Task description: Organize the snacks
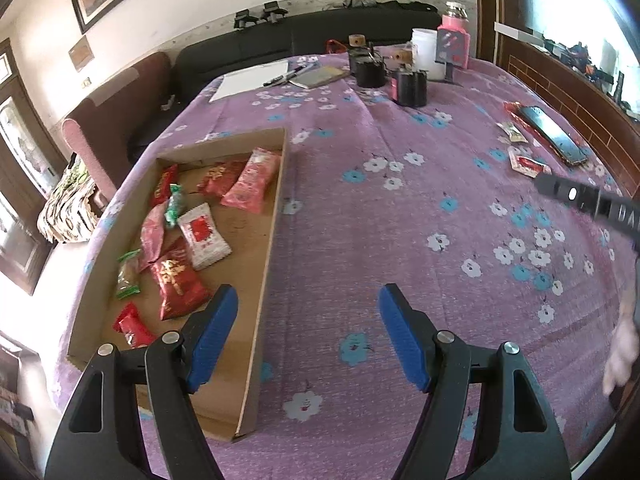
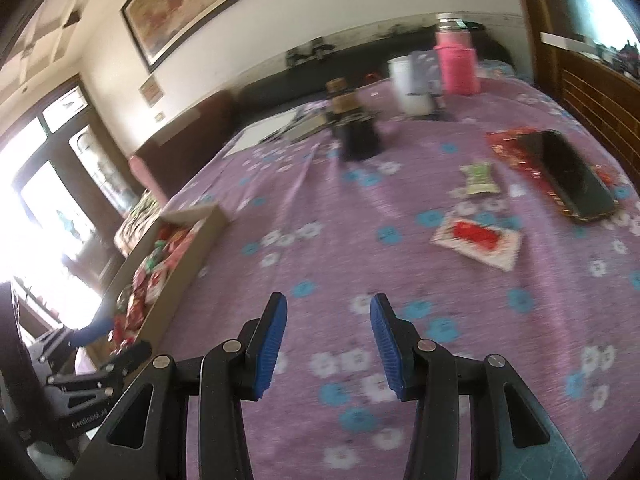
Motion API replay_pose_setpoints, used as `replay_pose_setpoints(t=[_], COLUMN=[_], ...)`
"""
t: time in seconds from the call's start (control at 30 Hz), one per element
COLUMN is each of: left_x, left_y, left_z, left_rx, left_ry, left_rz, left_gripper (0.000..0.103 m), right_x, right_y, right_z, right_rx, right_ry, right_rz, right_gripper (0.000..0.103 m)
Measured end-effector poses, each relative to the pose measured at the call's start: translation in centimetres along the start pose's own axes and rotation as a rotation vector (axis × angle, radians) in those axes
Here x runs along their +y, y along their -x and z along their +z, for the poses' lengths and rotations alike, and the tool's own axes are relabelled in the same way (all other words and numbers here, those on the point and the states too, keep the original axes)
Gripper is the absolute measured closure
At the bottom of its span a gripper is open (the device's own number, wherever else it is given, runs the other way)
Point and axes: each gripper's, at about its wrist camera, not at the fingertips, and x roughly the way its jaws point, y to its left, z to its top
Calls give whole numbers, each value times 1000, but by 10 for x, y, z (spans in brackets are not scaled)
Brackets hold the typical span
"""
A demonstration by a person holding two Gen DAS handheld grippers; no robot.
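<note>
desk point(image 1: 360, 216): I see purple floral cloth | on it: cardboard box point(image 1: 256, 312), phone point(image 2: 568, 176), white-red snack packet point(image 2: 478, 240), green packet point(image 2: 478, 178)

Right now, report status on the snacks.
Both grippers, left and right, open and empty. Box part-filled. Two packets loose by phone. Path clear.

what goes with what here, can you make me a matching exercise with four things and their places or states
Things:
1. white-and-red packet
2. phone
3. pink packet
4. left gripper

Places or states:
a. inside the cardboard box
b. open, nothing between its fingers
c. loose on the purple cloth
d. lying on red wrapping

Pairs: 1-c, 2-d, 3-a, 4-b
</note>
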Motion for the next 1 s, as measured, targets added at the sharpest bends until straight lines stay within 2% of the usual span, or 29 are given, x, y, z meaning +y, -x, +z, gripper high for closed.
replay_pose_setpoints(t=[0.47,0.63,0.8,1.0], left_x=[-7,-4,-4,2], left_y=[-14,-14,-16,-18], left_z=[-1,-2,-4,-5], left_rx=[42,43,50,51], left_ry=[-4,15,23,40], left_rz=[-62,-98,-135,-149], left_gripper=[30,30,30,30], right_x=[-65,-95,-119,-114], right_y=[12,16,-7,-57], right_z=[31,62,95,114], right_rx=[-44,-88,-64,7], right_ry=[-160,-224,-278,-203], right_rz=[-74,-124,-184,-283], right_gripper=[57,57,55,55])
